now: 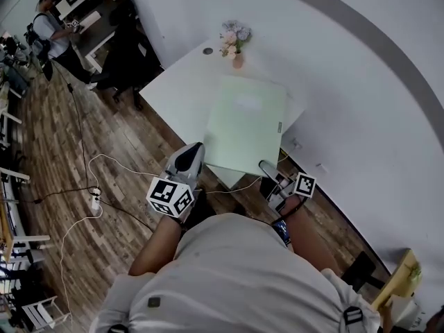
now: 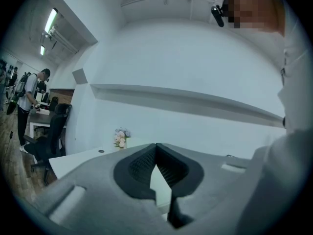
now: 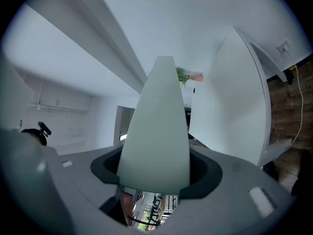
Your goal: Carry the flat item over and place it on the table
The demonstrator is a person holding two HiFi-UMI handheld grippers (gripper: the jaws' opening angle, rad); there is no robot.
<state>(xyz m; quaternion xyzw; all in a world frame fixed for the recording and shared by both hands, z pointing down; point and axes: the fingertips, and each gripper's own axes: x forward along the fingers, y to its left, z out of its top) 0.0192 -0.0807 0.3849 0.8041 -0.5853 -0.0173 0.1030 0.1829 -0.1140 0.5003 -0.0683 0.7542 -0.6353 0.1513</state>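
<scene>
The flat item is a pale green board [image 1: 246,123], held level over the near corner of a white table [image 1: 177,89]. My left gripper [image 1: 198,149] clamps the board's near left corner. In the left gripper view the board [image 2: 159,182] shows edge-on as a thin strip, with the left gripper [image 2: 157,151] shut on it. My right gripper [image 1: 266,166] holds the near right edge. In the right gripper view the board [image 3: 159,126] fills the gap of the right gripper [image 3: 156,168] and points toward the table [image 3: 230,97].
A vase of flowers [image 1: 236,44] stands at the table's far edge, close to the white wall. A black office chair [image 1: 132,40] and a person [image 1: 52,26] at a desk are at the back left. A cable and power strip [image 1: 96,201] lie on the wooden floor.
</scene>
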